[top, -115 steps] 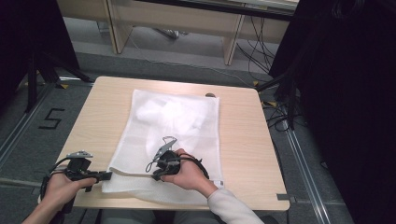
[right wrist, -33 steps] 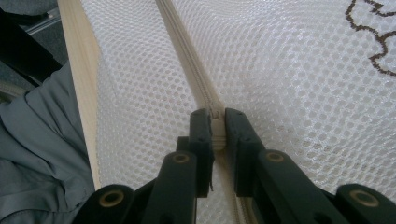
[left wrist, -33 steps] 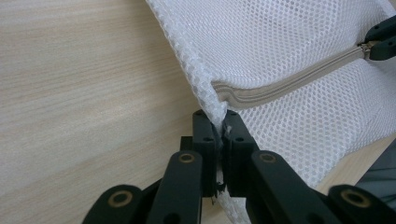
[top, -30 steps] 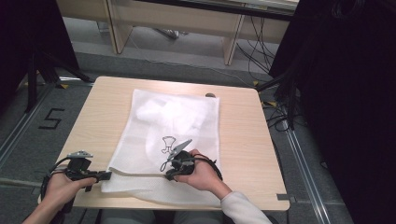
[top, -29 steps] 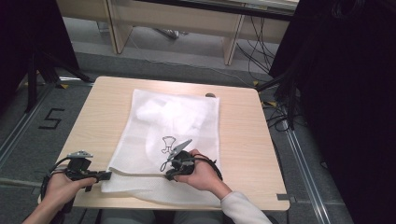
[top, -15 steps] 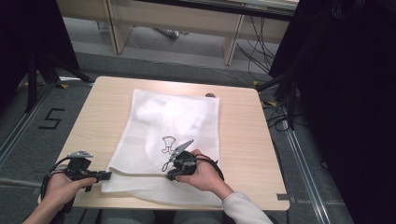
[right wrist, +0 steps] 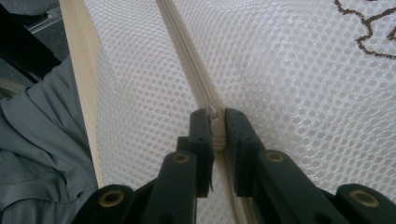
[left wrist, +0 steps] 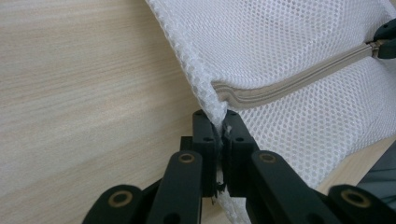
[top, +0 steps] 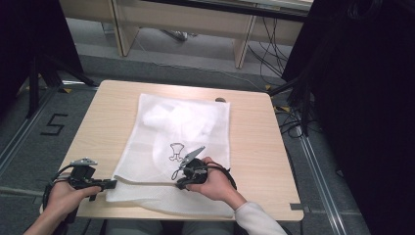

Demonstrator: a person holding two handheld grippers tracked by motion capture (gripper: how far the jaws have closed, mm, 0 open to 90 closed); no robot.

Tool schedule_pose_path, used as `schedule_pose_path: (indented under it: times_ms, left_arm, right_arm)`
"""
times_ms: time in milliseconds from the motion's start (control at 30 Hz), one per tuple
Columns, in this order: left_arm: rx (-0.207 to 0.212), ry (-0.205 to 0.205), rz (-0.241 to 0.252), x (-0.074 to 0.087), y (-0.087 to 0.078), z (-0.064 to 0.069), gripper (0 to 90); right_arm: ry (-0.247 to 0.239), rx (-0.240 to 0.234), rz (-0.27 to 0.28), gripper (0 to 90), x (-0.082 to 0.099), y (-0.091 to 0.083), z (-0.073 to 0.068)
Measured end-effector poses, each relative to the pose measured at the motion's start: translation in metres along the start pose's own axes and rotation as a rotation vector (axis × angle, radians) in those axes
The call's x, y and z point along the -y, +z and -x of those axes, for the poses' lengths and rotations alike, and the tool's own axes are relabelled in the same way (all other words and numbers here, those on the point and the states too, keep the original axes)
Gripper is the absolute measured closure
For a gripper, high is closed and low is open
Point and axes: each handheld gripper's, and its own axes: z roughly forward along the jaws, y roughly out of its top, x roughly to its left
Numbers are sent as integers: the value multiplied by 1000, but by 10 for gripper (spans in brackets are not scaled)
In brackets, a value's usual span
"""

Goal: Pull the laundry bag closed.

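Both forearms rest low, left hand-held gripper and right hand-held gripper each with jaws clamped together

The white contents inside the mesh bag are too blurred to identify.

A small dark object is seen near the far edge of the table. On the floor, a "5" marking is seen left of the table, and cables are seen beyond its far right corner.
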Motion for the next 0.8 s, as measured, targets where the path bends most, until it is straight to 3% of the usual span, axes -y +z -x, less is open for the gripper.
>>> schedule_pose_path:
  times_ms: [33, 133, 167, 200, 267, 300, 400, 433, 500, 567, 633, 800]
  left_arm:
    - [-3, 19, -25, -1, -2, -2, 850]
    - [-6, 7, -11, 0, -1, -1, 850]
    - [-1, 20, -18, 0, -1, -2, 851]
    - [0, -1, -5, 0, 0, 0, 850]
    - [0, -1, -5, 0, 0, 0, 850]
    - [-3, 19, -19, 0, -1, -2, 850]
    - [-8, 7, -19, -1, -1, -1, 850]
    - [-3, 33, -40, -1, -2, -3, 850]
    - [-8, 6, -11, 0, 0, -1, 850]
    - [-6, 5, -9, 0, 0, -1, 850]
    - [-4, 31, -35, -1, -2, -3, 850]
    - [-3, 29, -34, -1, -2, -3, 850]
  right_arm:
    - [2, -5, -2, 825, 0, 0, 0]
    - [7, -12, -2, 825, 1, -1, 1]
    - [7, 0, -3, 825, 2, -1, 1]
    - [7, -9, -1, 825, 3, -1, 1]
    - [18, 1, -3, 825, 3, -2, 1]
    - [19, 2, -5, 825, 3, -2, 1]
    - [14, -7, 0, 825, 4, -2, 1]
    - [14, -5, -2, 825, 4, -3, 1]
    - [6, -5, 2, 825, 5, -3, 2]
    - [13, -5, 3, 825, 6, -4, 2]
    - [4, -4, 4, 825, 6, -4, 3]
    - [17, 3, 2, 825, 7, -5, 2]
